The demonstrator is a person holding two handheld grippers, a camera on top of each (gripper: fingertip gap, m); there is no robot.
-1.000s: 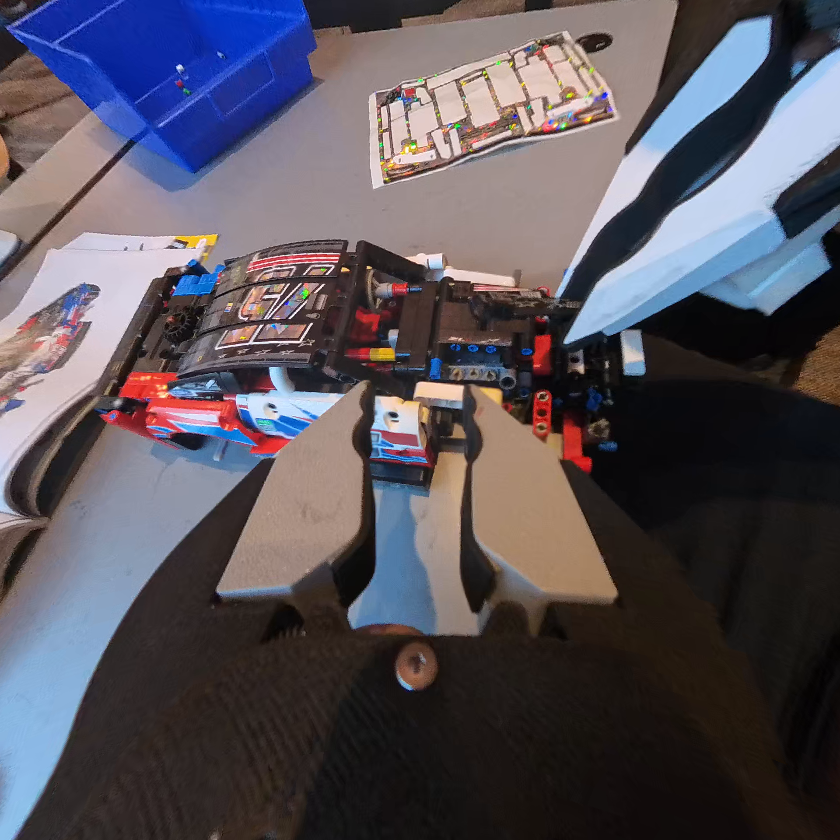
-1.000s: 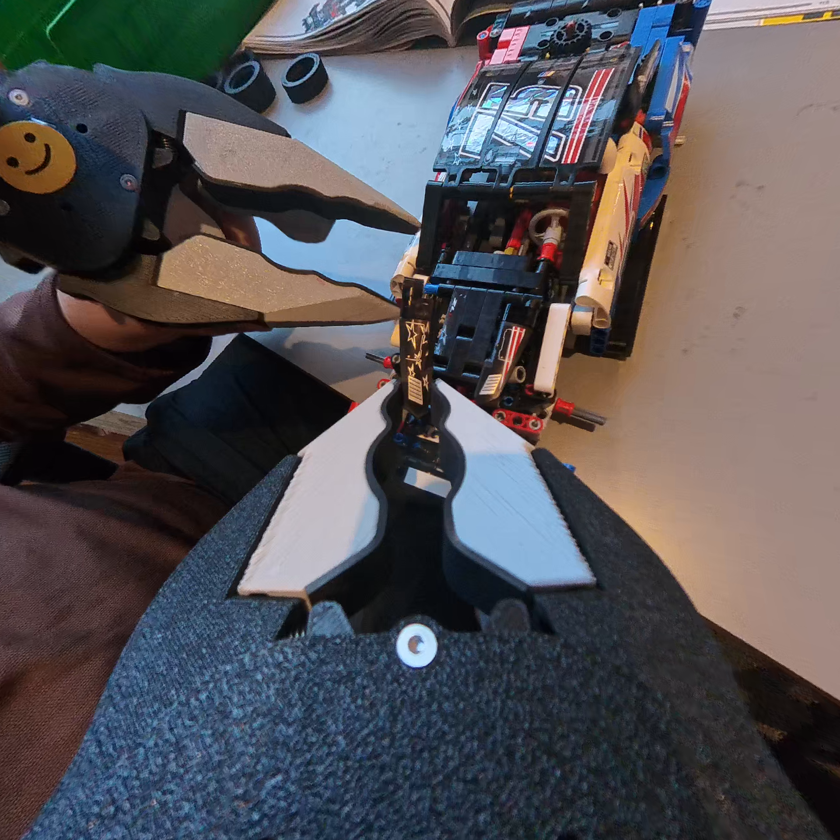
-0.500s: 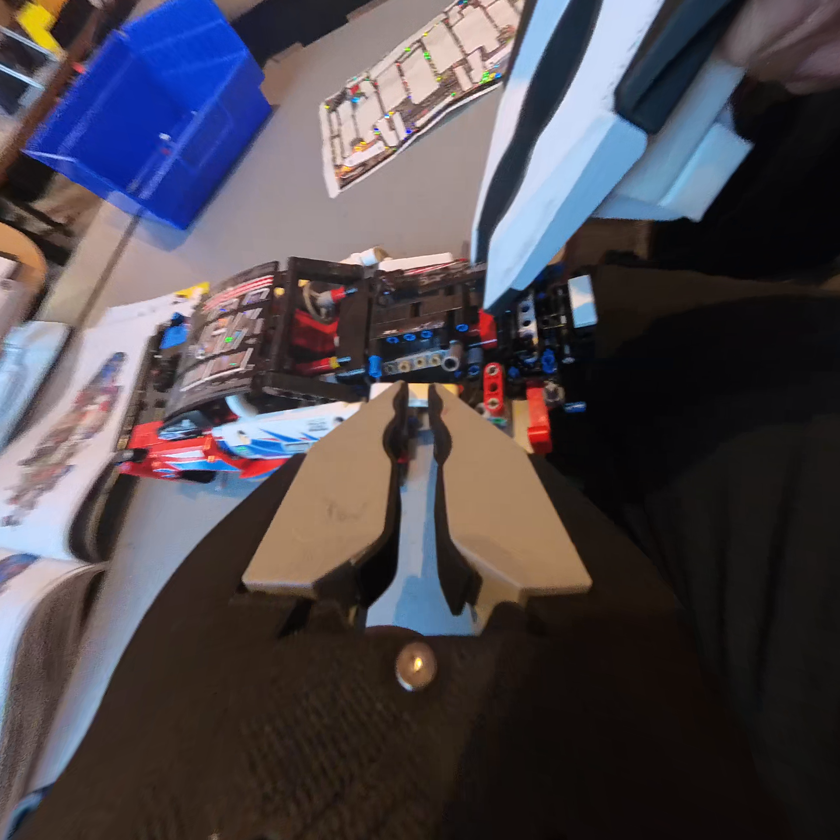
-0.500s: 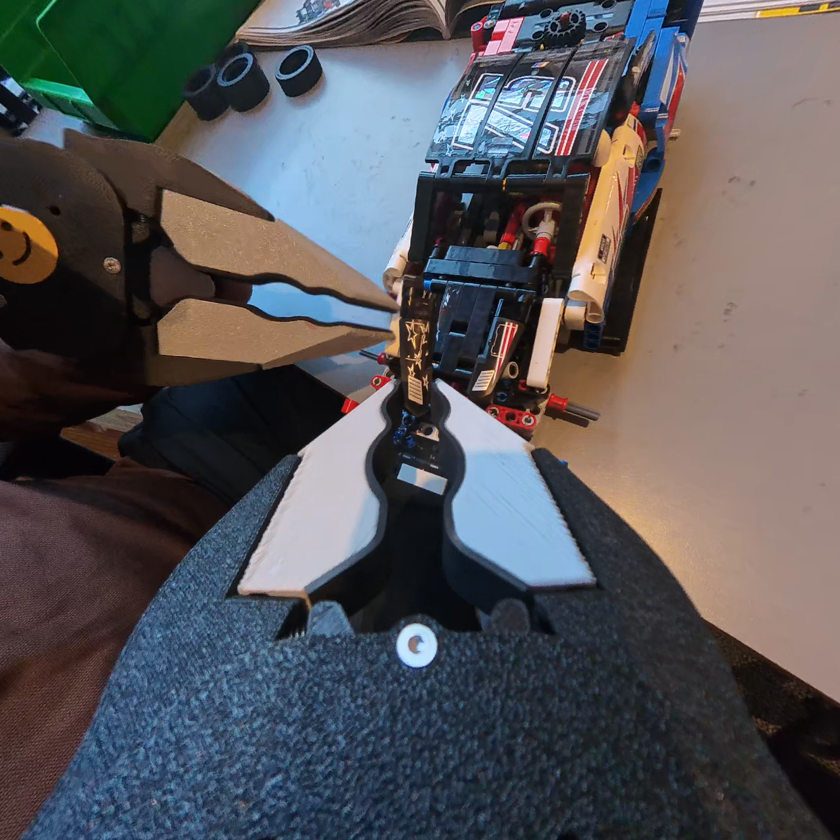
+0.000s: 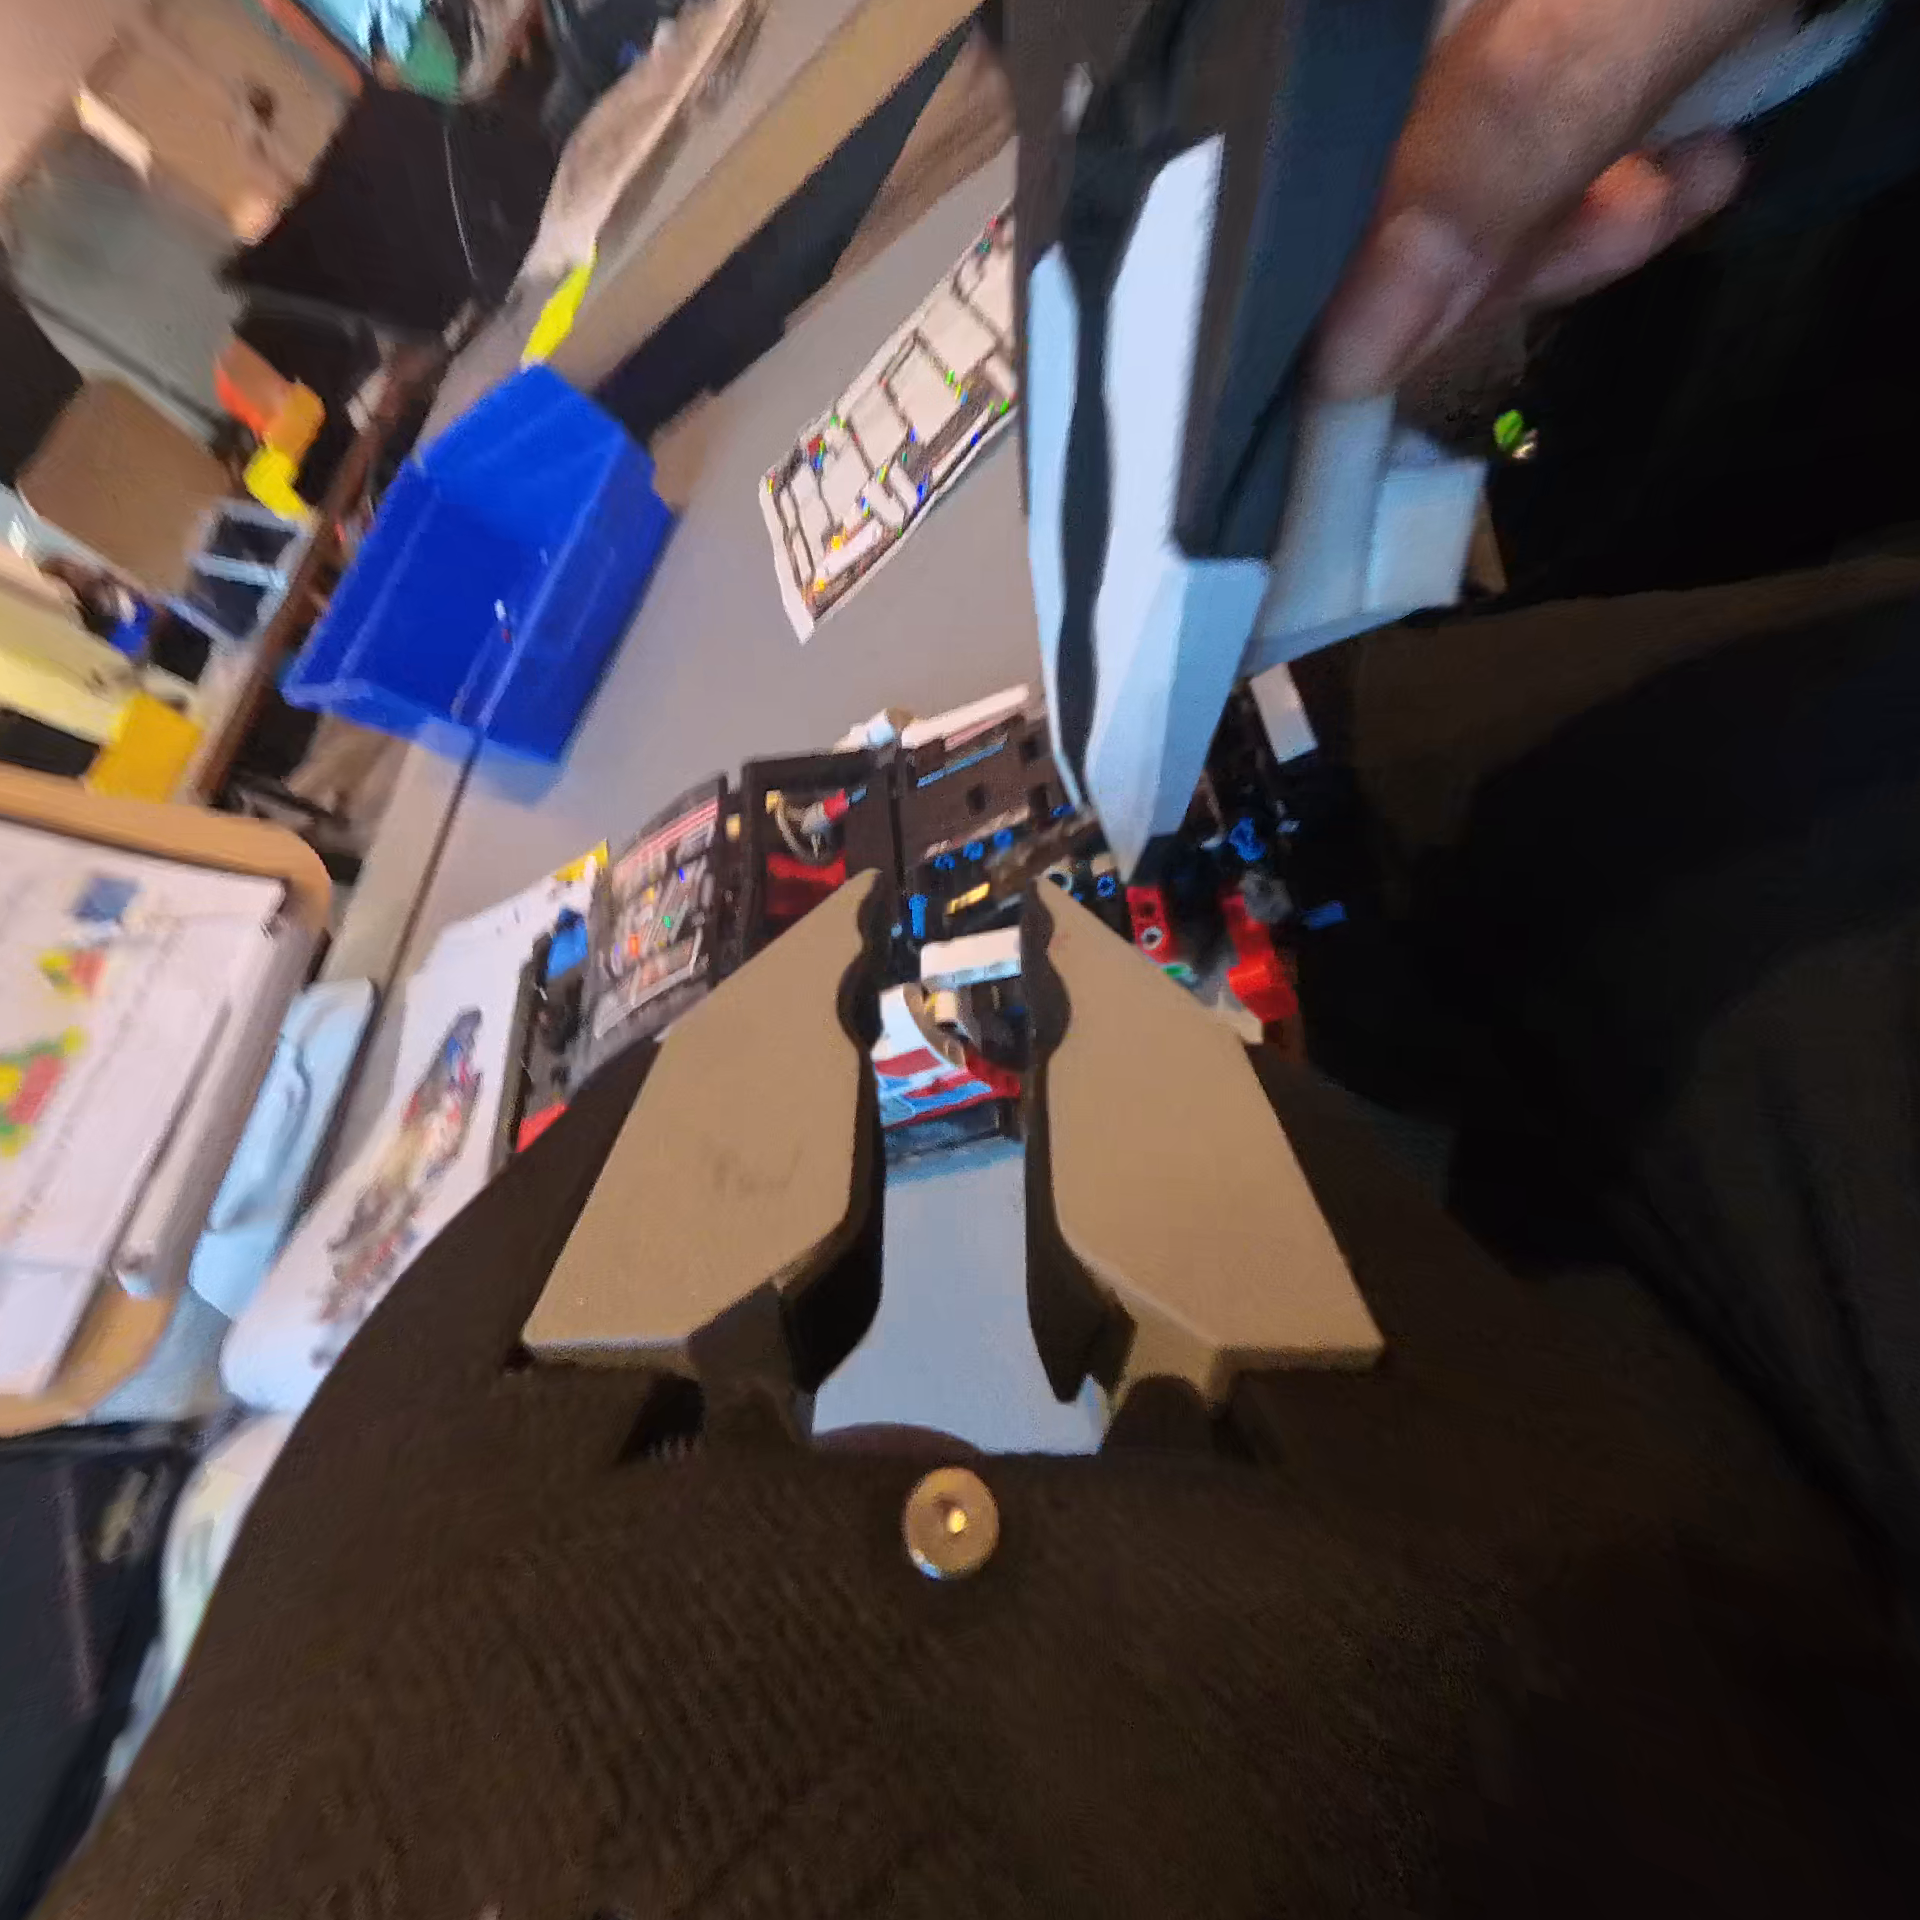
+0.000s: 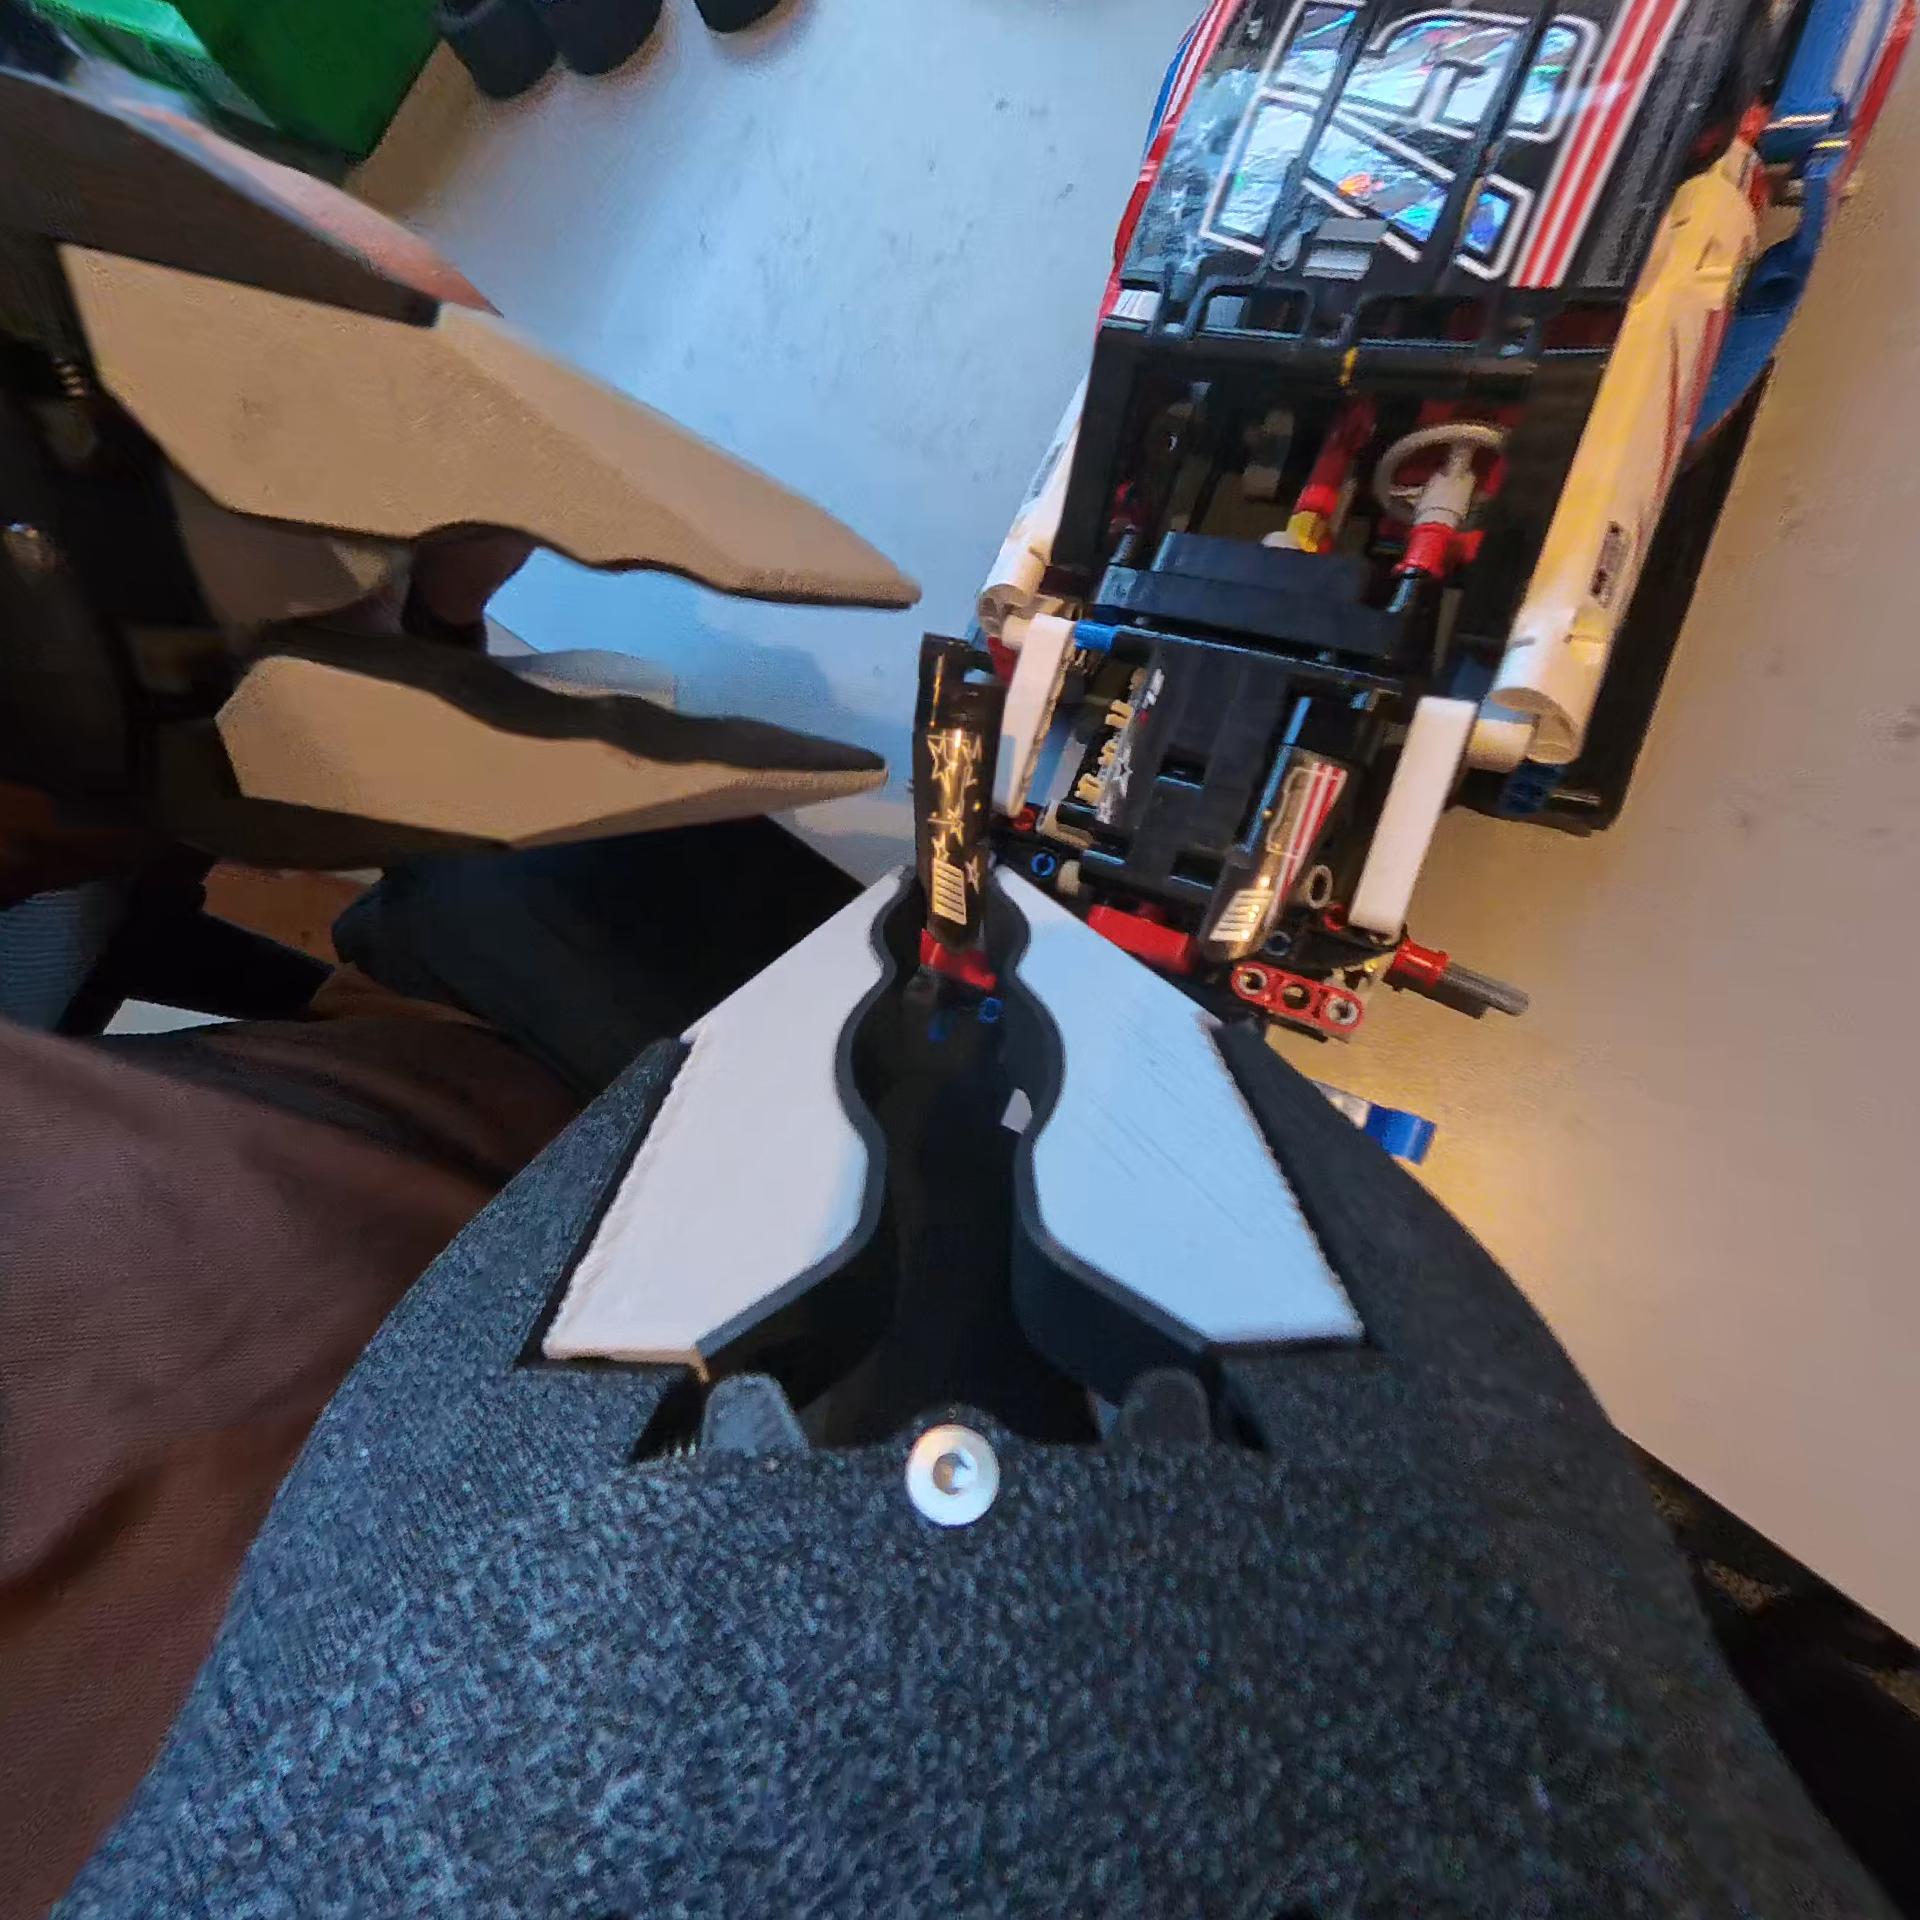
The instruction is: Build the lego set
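The Lego car [image 6: 1403,499], black, red, white and blue with a stickered roof, lies on the grey table [image 6: 831,260]. My right gripper [image 6: 951,899] is shut on a narrow black panel with star stickers [image 6: 954,810], held upright at the car's rear left corner. My left gripper [image 6: 894,675] is open and empty, its tips just left of that panel. In the blurred, tilted left wrist view, the left gripper [image 5: 951,904] points at the car's side [image 5: 821,883], and the right gripper's white fingers [image 5: 1132,665] come down onto the car's rear.
A blue bin [image 5: 488,582] and a sticker sheet [image 5: 894,457] lie beyond the car. The instruction booklet [image 5: 416,1122] is to its left. A small blue piece [image 6: 1392,1132] lies near the table's front edge. A green bin [image 6: 312,62] and black tyres [image 6: 582,31] are far left. The tips of both grippers are at nearly the same place.
My left gripper closed almost fully half a second ago and has opened again, rolling to one side. My right gripper has moved closer to the car, still shut on the black panel.
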